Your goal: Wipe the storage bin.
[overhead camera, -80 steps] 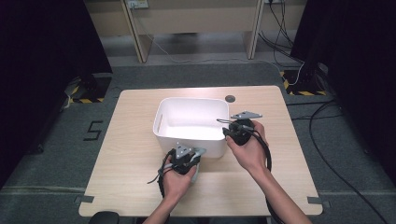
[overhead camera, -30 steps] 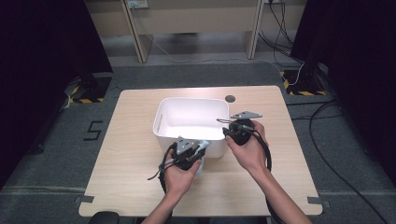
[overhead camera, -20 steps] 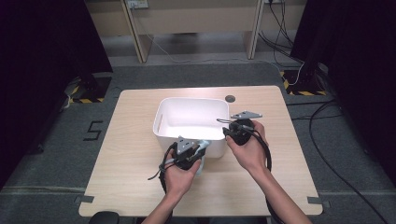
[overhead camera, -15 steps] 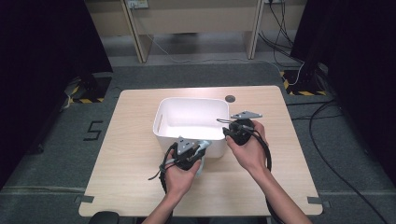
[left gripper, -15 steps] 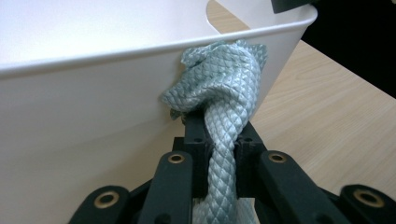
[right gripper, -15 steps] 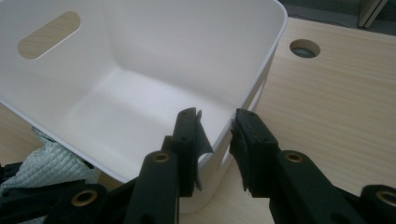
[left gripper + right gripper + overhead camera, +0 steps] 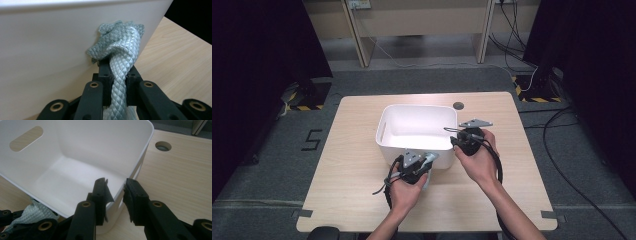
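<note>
Left tongs (image 7: 424,162) with cloth (image 7: 120,47) shifted up against the tub (image 7: 384,145) front wall

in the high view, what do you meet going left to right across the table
bare table → left gripper with its cloth → right gripper at the white tub rim → bare table
</note>
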A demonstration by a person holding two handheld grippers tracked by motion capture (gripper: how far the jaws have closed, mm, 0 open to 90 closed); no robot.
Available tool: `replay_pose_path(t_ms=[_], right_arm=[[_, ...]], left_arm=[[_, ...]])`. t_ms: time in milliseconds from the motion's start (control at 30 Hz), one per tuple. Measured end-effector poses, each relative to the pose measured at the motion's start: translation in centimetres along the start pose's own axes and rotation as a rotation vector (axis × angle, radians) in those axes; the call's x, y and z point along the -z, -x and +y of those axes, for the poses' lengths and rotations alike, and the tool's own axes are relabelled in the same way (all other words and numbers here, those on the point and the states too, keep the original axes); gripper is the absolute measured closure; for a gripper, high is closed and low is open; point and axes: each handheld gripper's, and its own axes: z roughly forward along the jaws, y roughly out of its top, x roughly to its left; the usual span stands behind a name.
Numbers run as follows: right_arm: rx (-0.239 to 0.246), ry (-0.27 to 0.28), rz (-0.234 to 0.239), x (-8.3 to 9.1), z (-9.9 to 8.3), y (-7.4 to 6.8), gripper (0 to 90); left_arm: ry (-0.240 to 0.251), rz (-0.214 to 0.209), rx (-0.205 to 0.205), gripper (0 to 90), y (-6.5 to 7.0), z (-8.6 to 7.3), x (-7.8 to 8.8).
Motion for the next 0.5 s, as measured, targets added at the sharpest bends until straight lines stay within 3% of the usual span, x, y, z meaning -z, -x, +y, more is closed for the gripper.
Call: replay_pose_path(t_ms=[500], right_arm=[[-0.001, 0.001, 0.0, 0.0, 0.0, 0.0, 70.9]], left_arm=[[-0.033, 0.011, 0.001, 79.3, -0.2, -1.3, -1.1]])
